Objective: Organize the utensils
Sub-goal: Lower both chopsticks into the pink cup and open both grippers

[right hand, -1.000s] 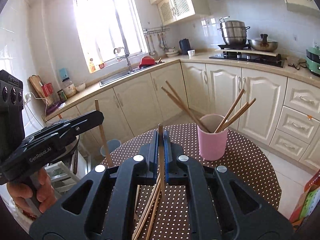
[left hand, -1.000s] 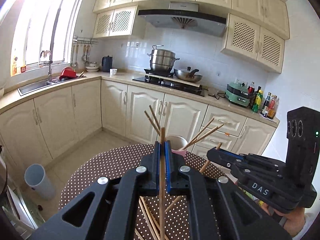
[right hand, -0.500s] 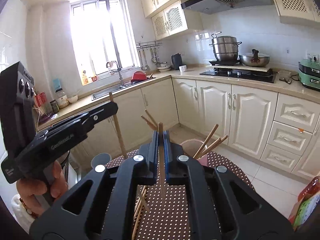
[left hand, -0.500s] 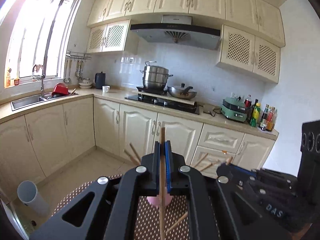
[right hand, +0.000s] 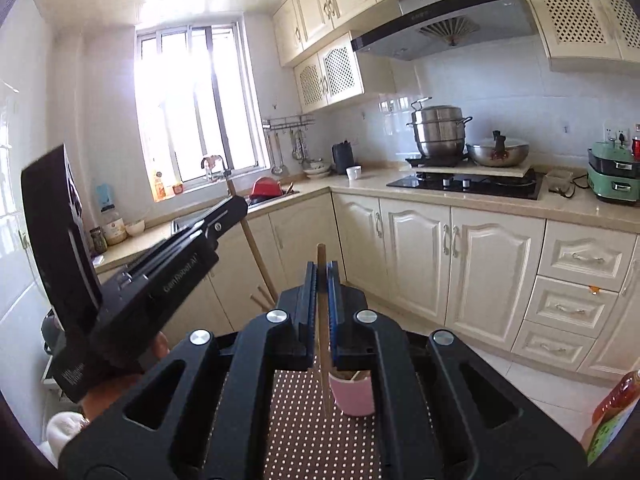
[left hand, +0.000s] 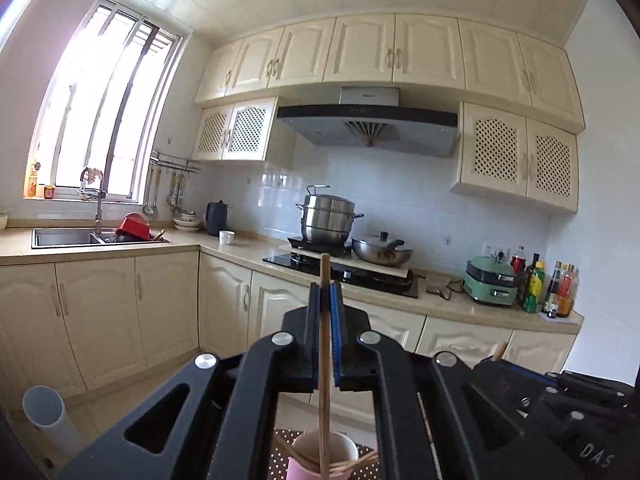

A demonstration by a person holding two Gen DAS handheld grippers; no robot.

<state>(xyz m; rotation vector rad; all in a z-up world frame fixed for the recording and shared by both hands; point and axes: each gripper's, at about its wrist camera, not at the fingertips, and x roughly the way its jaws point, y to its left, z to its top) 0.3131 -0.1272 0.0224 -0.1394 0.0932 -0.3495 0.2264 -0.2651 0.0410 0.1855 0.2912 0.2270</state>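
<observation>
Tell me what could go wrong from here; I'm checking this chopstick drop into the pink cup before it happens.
1. Both tongs carry a chopstick toward one pink cup; the left tongs and right tongs could collide above it.
2. The cup already holds splayed chopsticks, which may deflect an incoming tip.
3. The right chopstick hangs beside the cup, so a release now would likely land it on the dotted tablecloth.

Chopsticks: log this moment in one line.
left tool: shut on chopstick | right tool: shut on chopstick | both above pink cup | cup holds chopsticks
</observation>
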